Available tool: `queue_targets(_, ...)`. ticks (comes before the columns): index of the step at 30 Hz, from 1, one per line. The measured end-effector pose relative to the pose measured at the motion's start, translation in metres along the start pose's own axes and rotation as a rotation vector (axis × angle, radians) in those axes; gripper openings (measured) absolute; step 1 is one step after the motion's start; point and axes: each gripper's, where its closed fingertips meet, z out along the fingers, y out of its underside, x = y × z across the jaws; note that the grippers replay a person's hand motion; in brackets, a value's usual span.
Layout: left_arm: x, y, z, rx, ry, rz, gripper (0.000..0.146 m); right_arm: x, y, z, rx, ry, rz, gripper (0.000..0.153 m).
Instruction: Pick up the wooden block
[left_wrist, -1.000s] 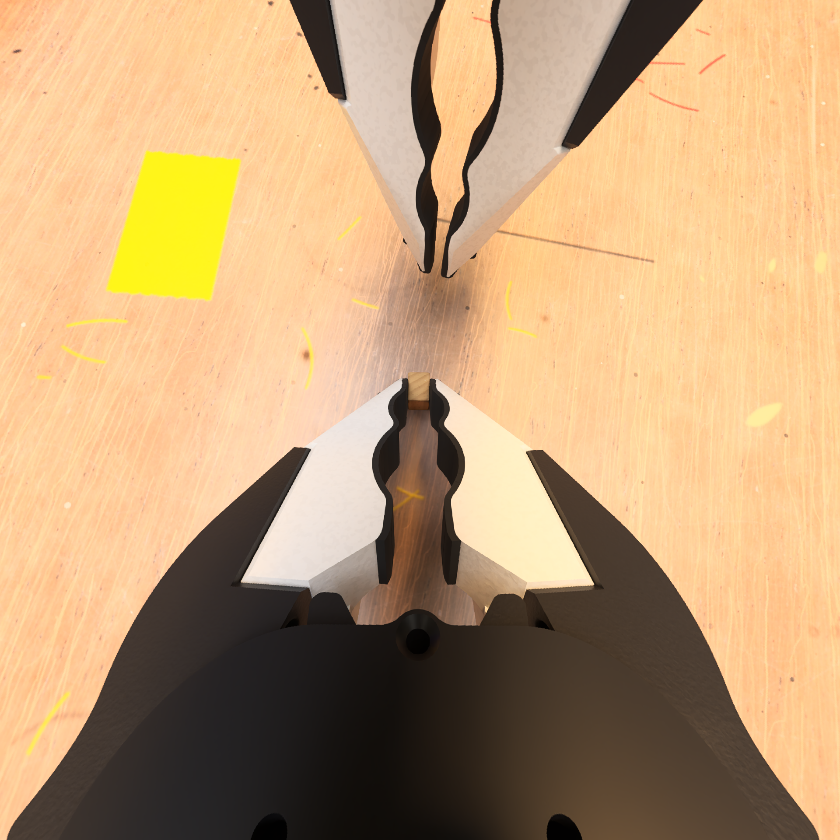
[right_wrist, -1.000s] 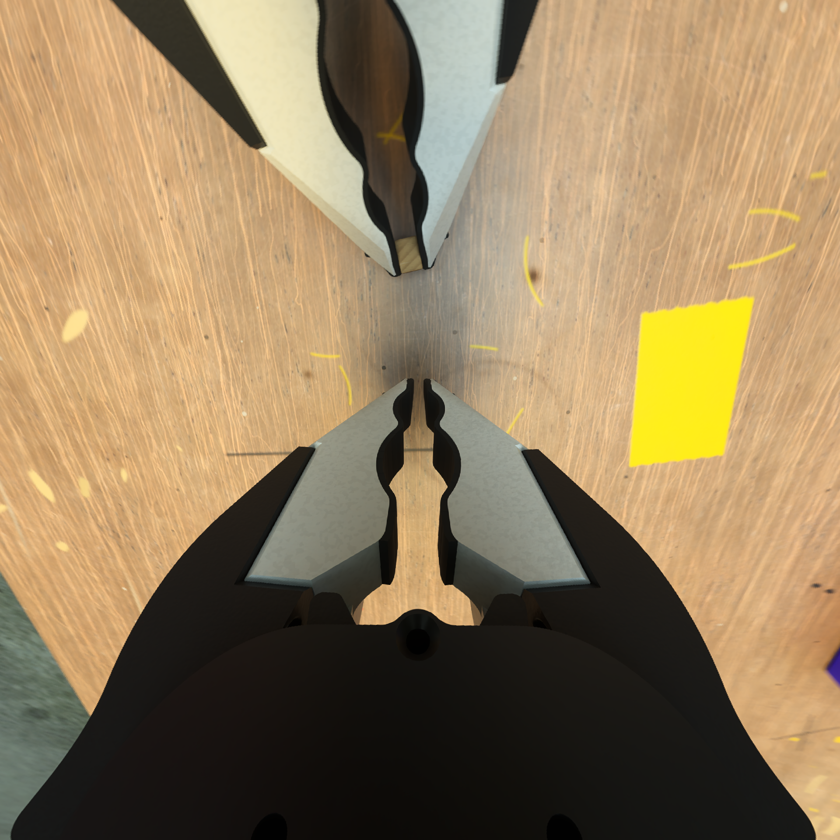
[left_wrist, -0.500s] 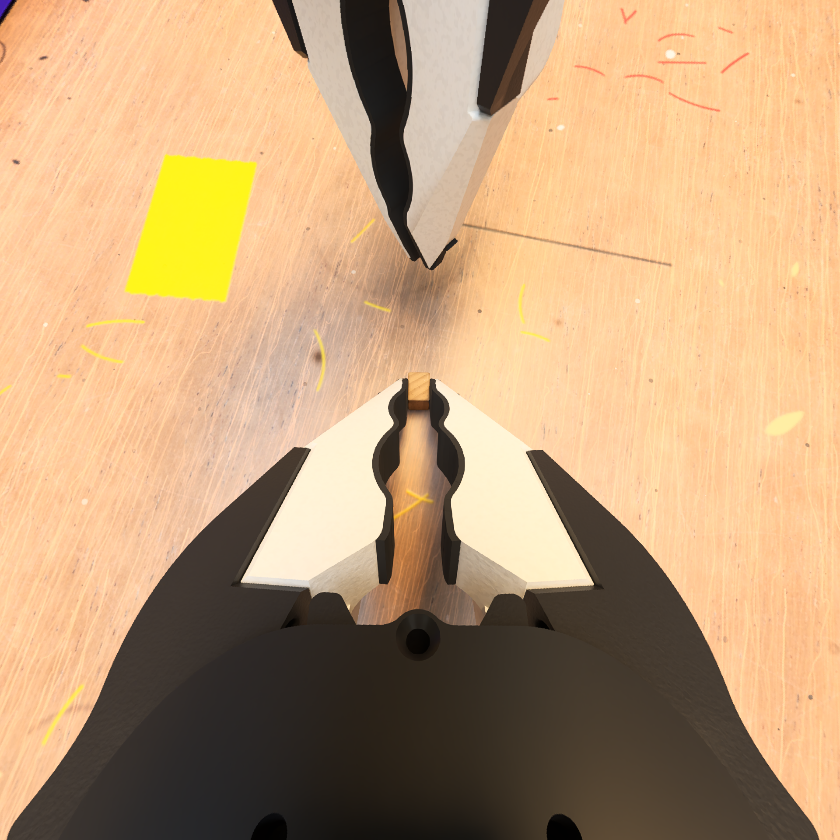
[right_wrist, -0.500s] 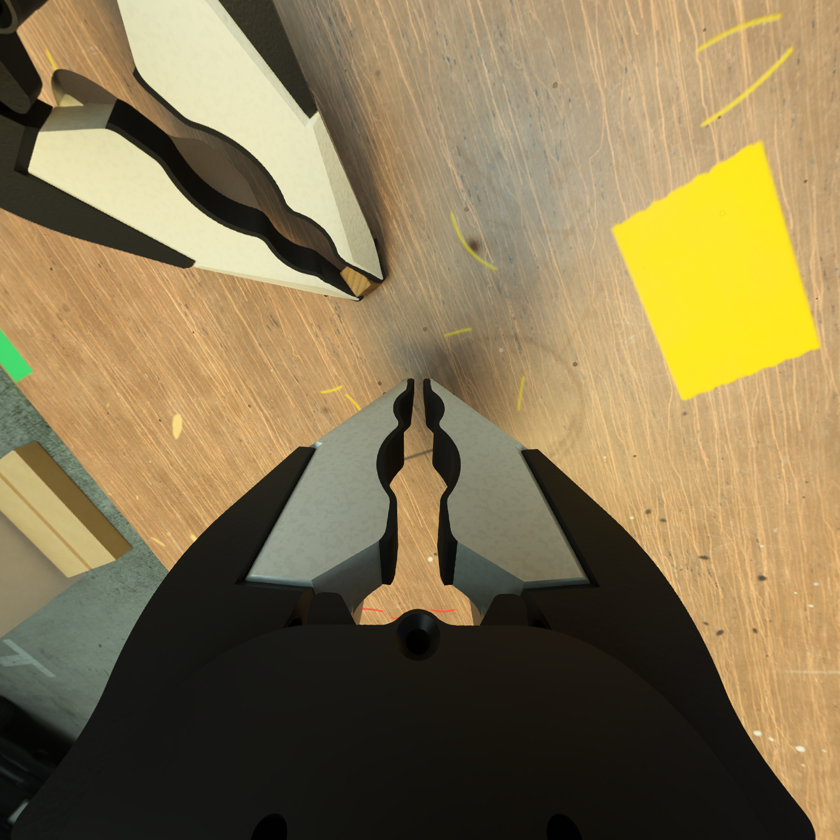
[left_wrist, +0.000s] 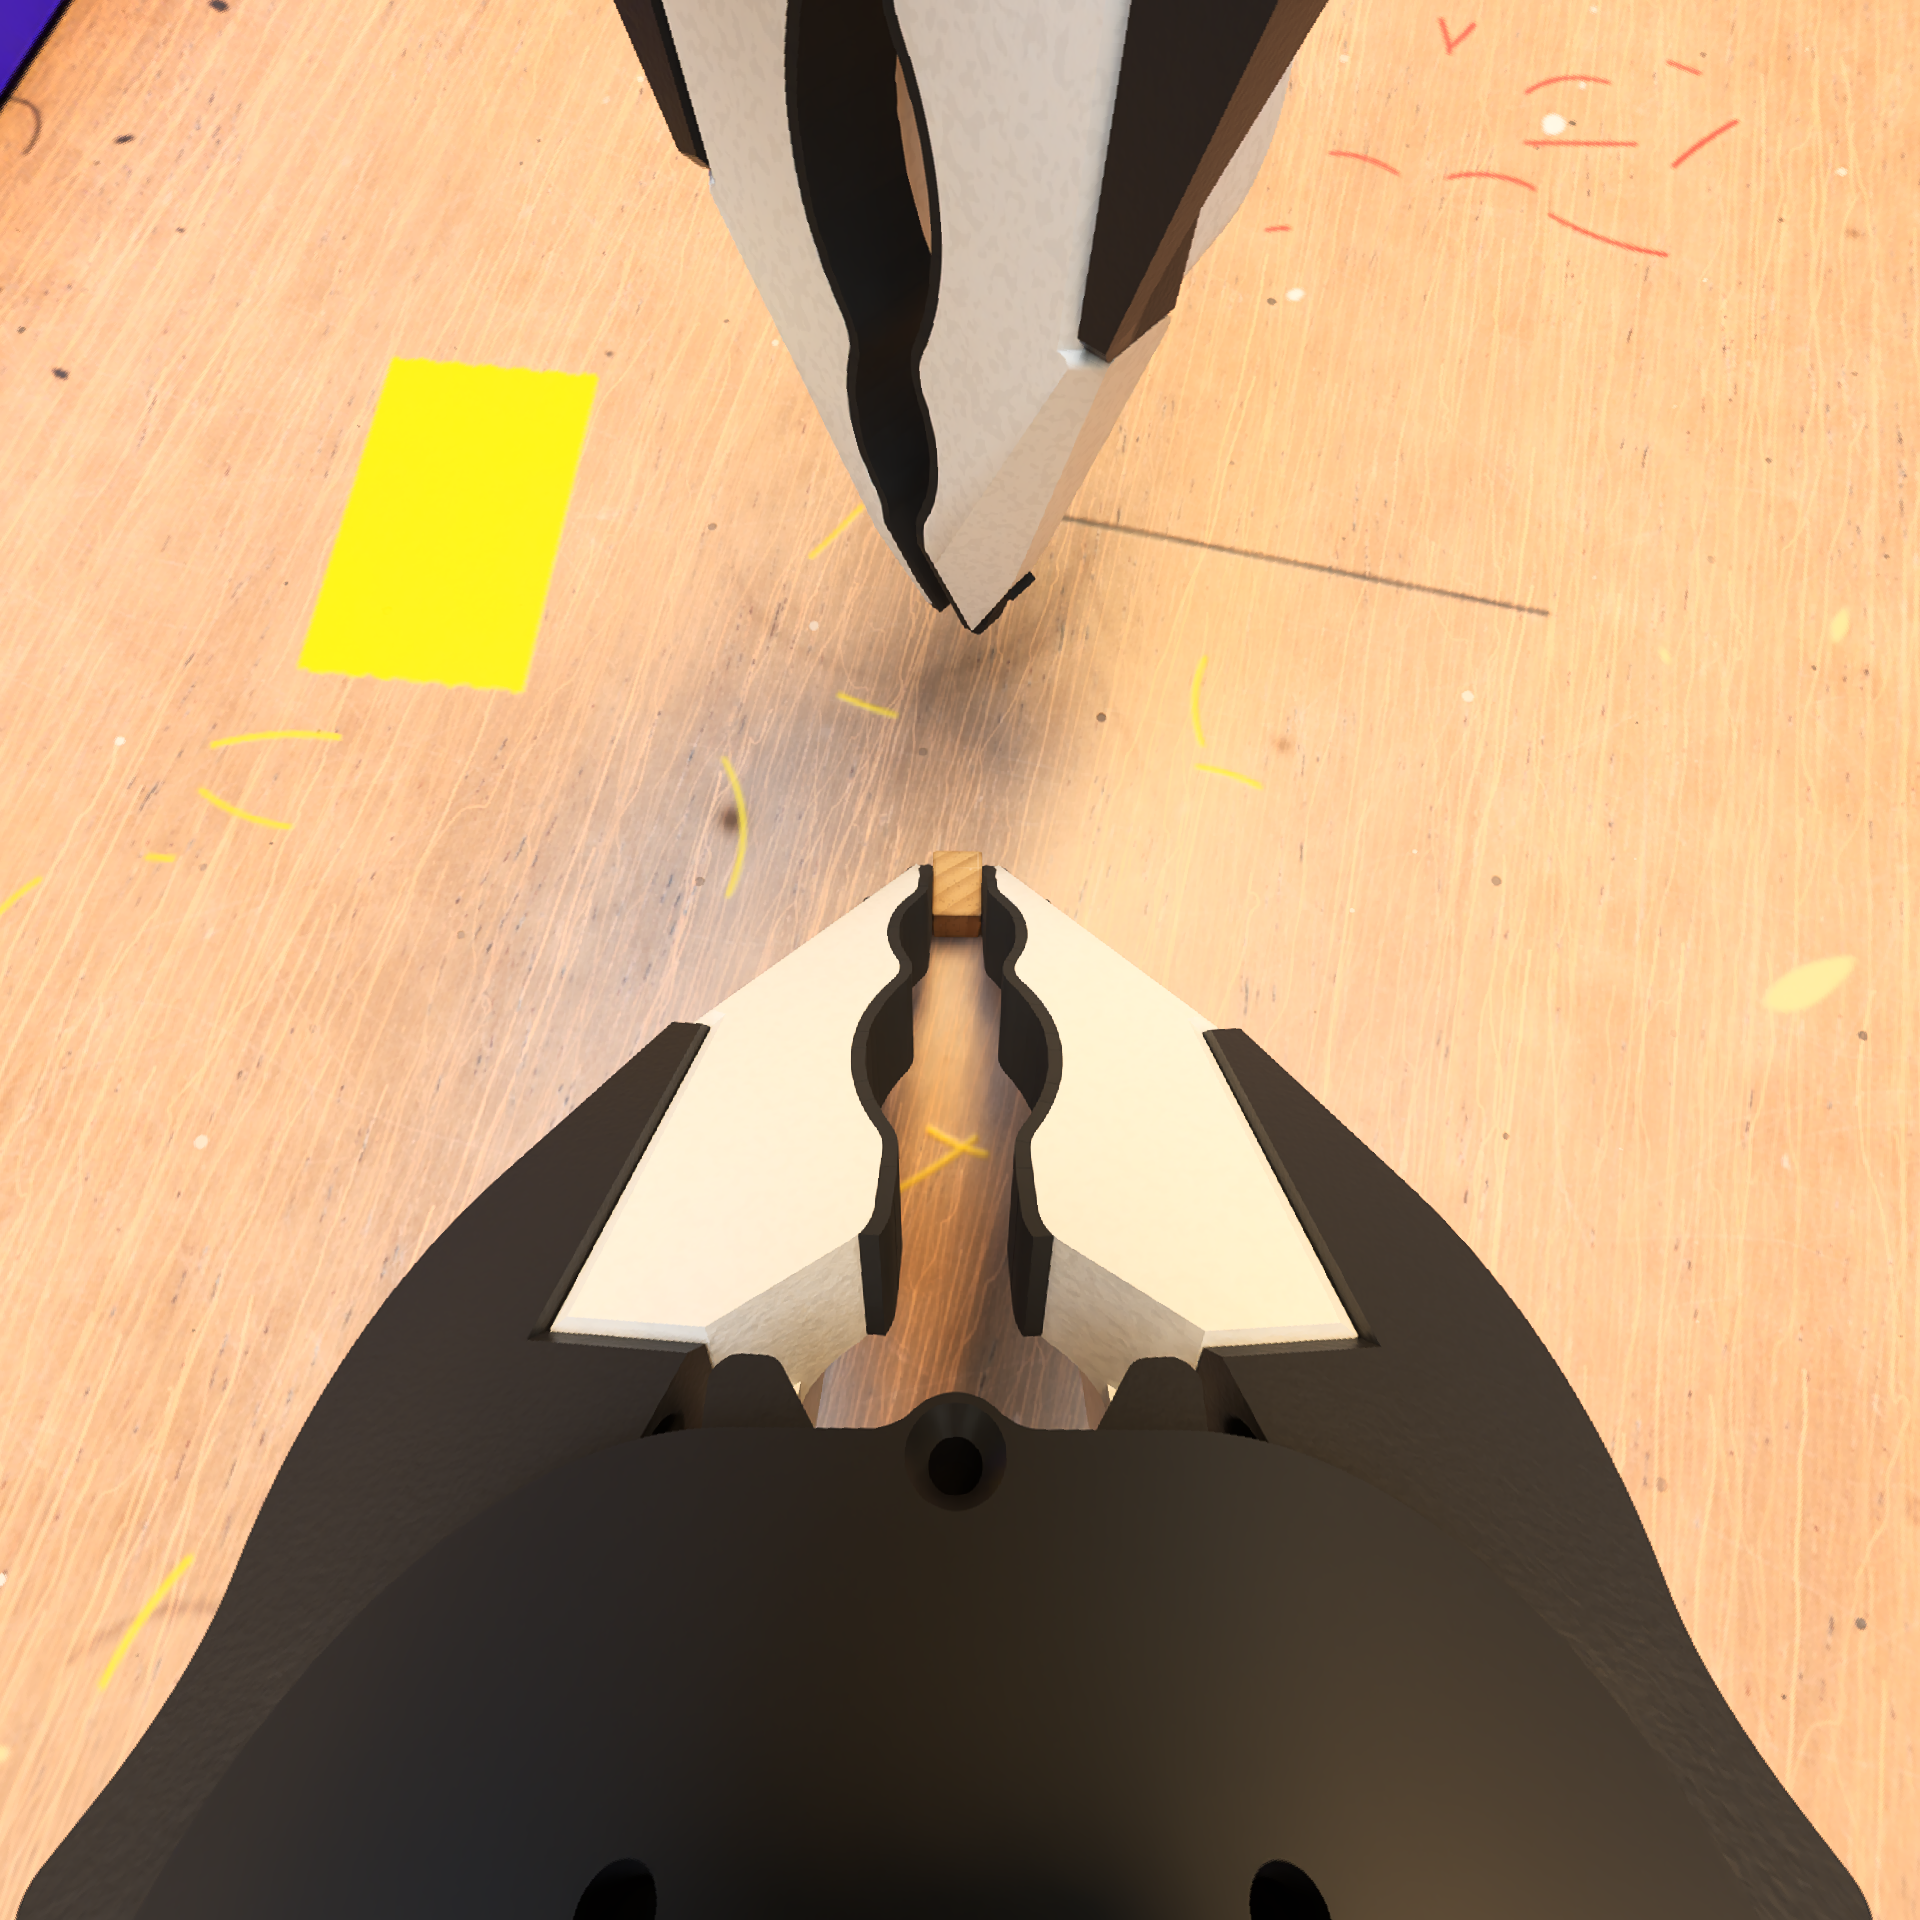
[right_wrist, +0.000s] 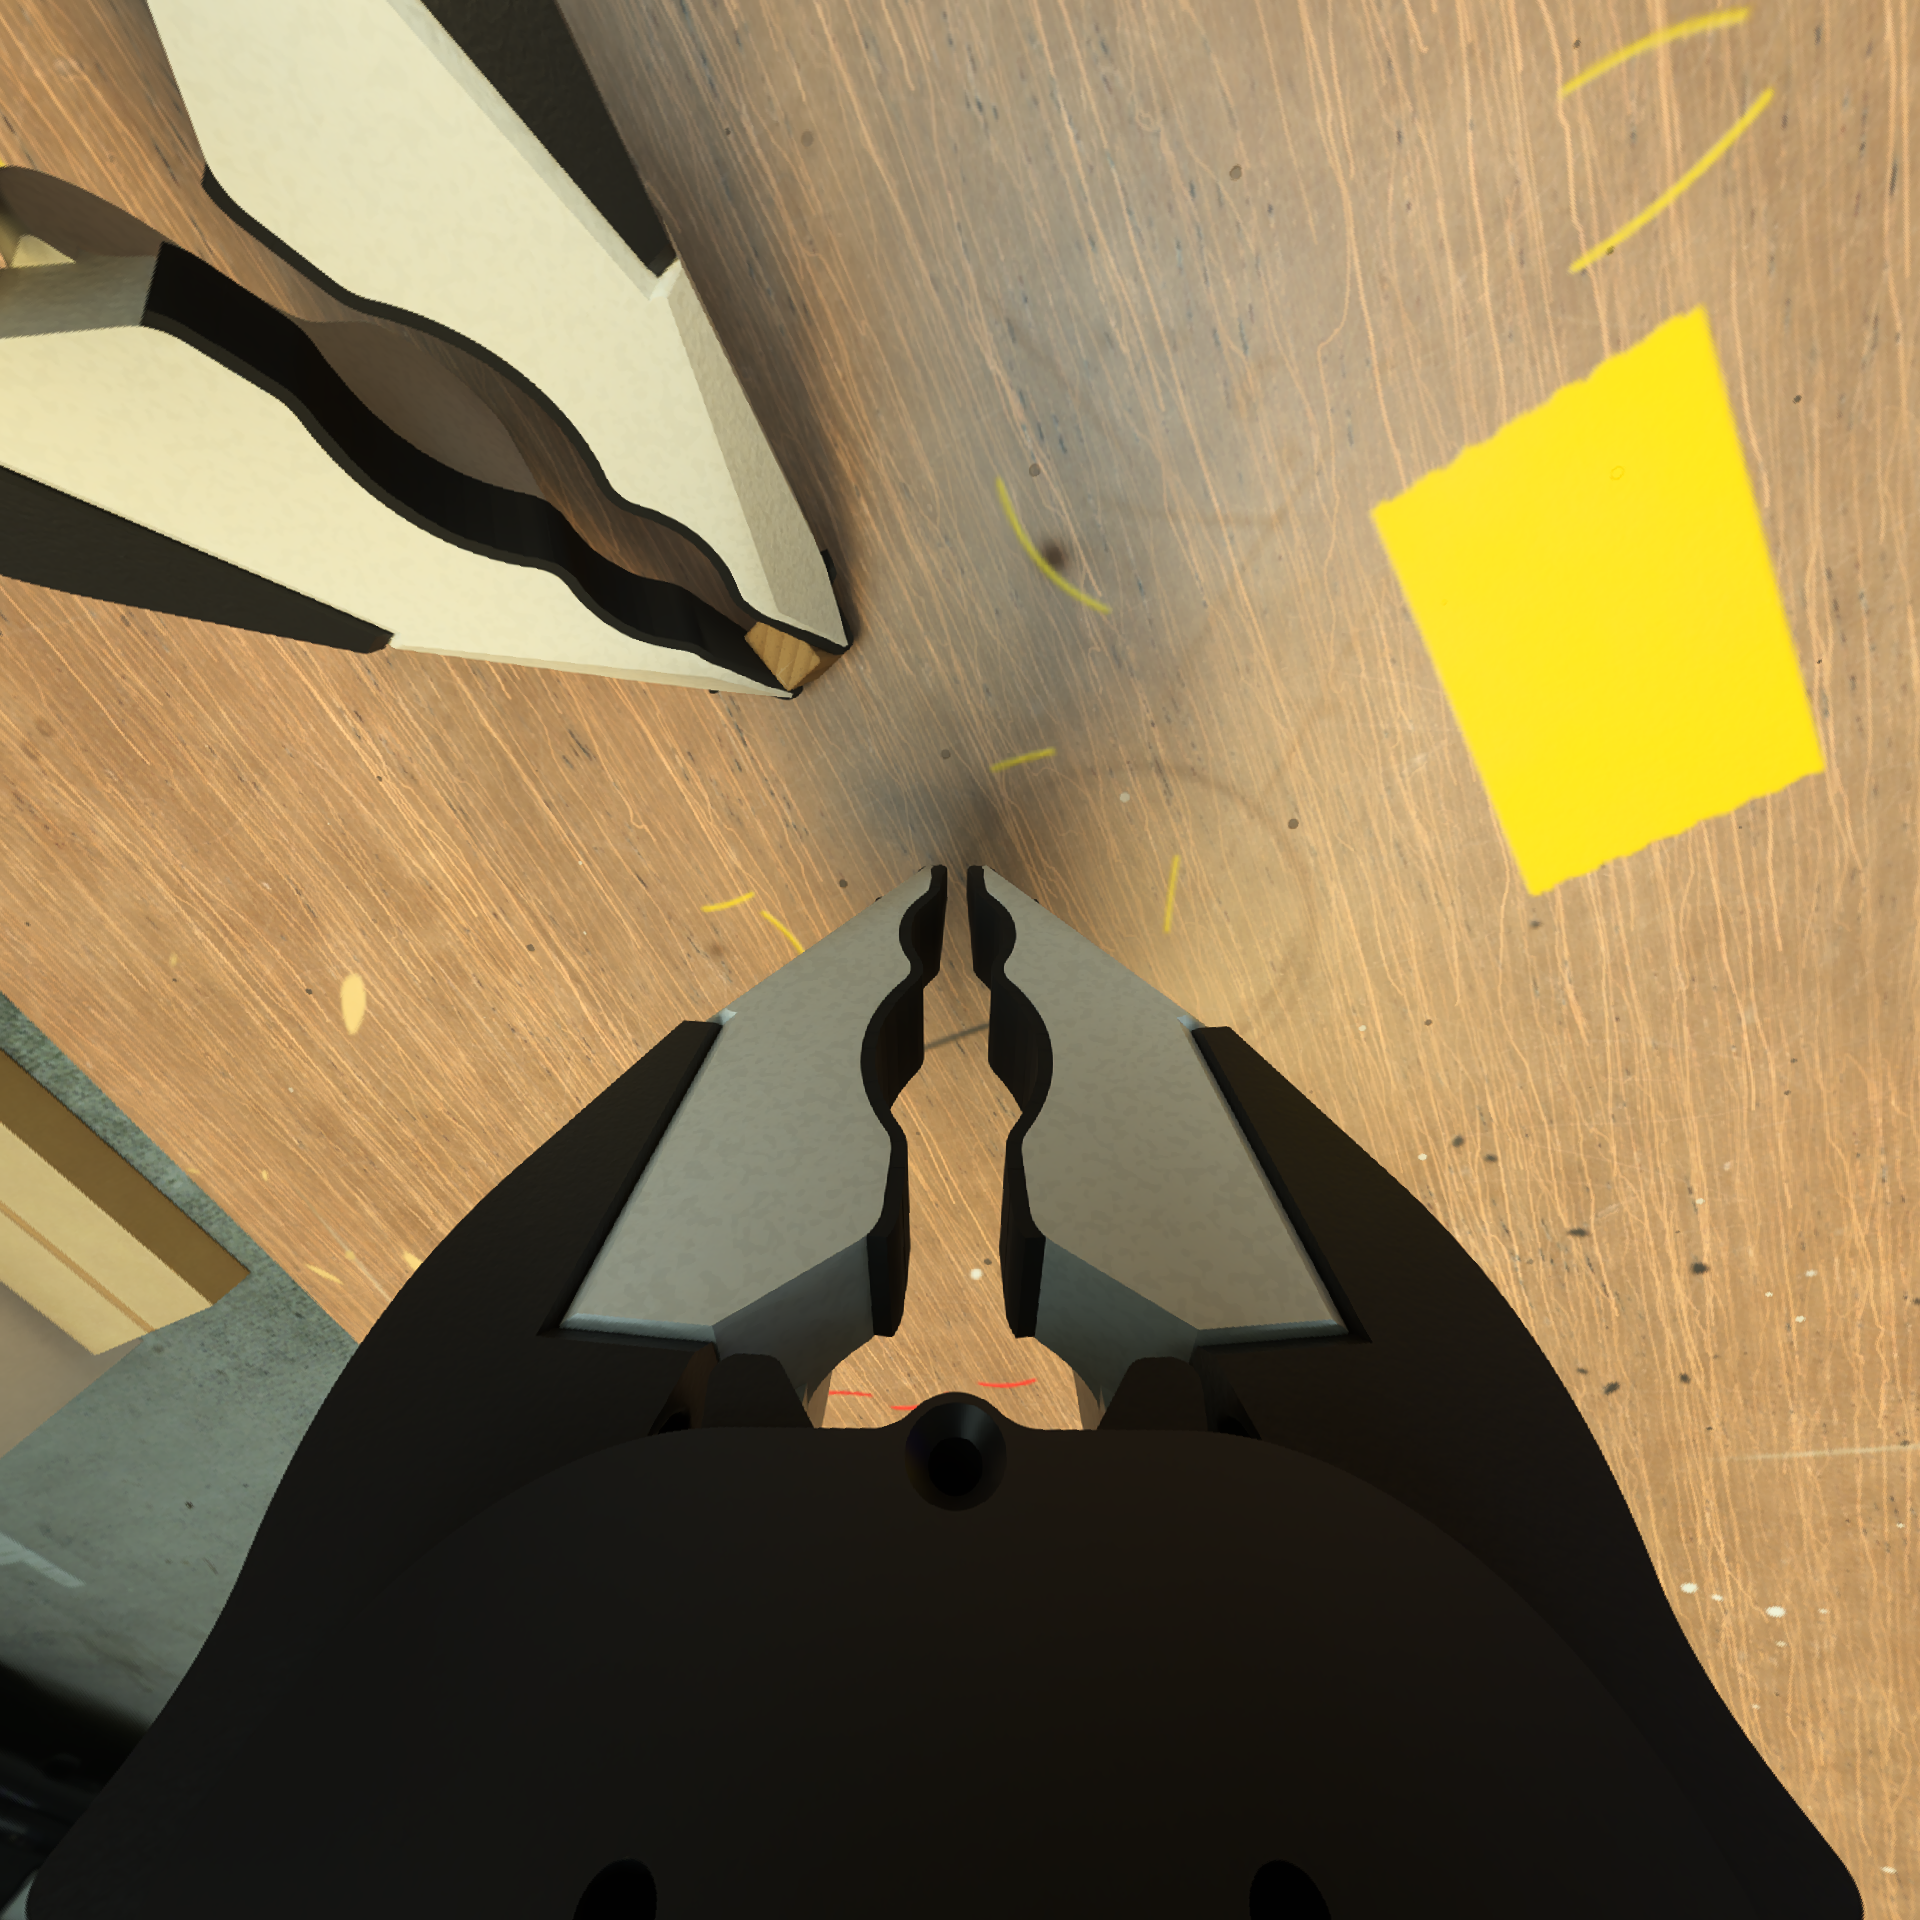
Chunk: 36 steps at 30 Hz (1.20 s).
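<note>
Since a second ago, our right gripper (right_wrist: 956, 883) has turned and slid off to one side, so our left gripper (left_wrist: 957, 883) now shows at an angle in the right wrist view. Our left jaws pinch the wooden block (left_wrist: 957, 894) right at their tips, narrow around it. Our right jaws are almost closed and hold nothing. They point at the bare tabletop (left_wrist: 1558, 935) (the yellow patch (left_wrist: 452, 525) lies off to the side). We think the block is already up, so the left gripper just needs to lift straight.
</note>
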Motion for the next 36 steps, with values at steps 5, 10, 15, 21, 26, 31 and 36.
queue_targets(5, 0.0, 0.0, 0.0, -0.001, -0.008, 0.004, 0.008, 0.0, -0.001, 0.0, 0.012, 0.02, -0.012, 0.004)
queue_targets(10, 0.0, 0.0, 0.0, -0.001, -0.01, 0.005, 0.008, 0.0, -0.001, 0.0, 0.033, 0.075, -0.059, 0.004)
queue_targets(15, 0.0, 0.0, 0.0, -0.001, -0.008, 0.005, 0.008, 0.0, -0.005, 0.001, 0.116, 0.122, -0.086, 0.004)
queue_targets(21, -0.003, -0.001, 0.001, -0.002, -0.071, -0.005, 0.008, 0.002, -0.016, -0.008, 0.291, 0.14, -0.082, 0.004)
queue_targets(26, -0.006, 0.001, -0.001, 0.003, -0.019, -0.032, 0.008, 0.003, -0.019, -0.025, 0.419, -0.023, 0.071, 0.004)
queue_targets(31, -0.009, 0.0, -0.003, 0.014, -0.054, -0.029, 0.008, -0.005, -0.031, -0.046, 0.74, -0.282, 0.261, 0.003)
queue_targets(36, -0.005, -0.013, -0.01, 0.099, -0.099, -0.011, 0.008, -0.019, -0.029, -0.047, 0.885, -0.33, 0.276, 0.003)
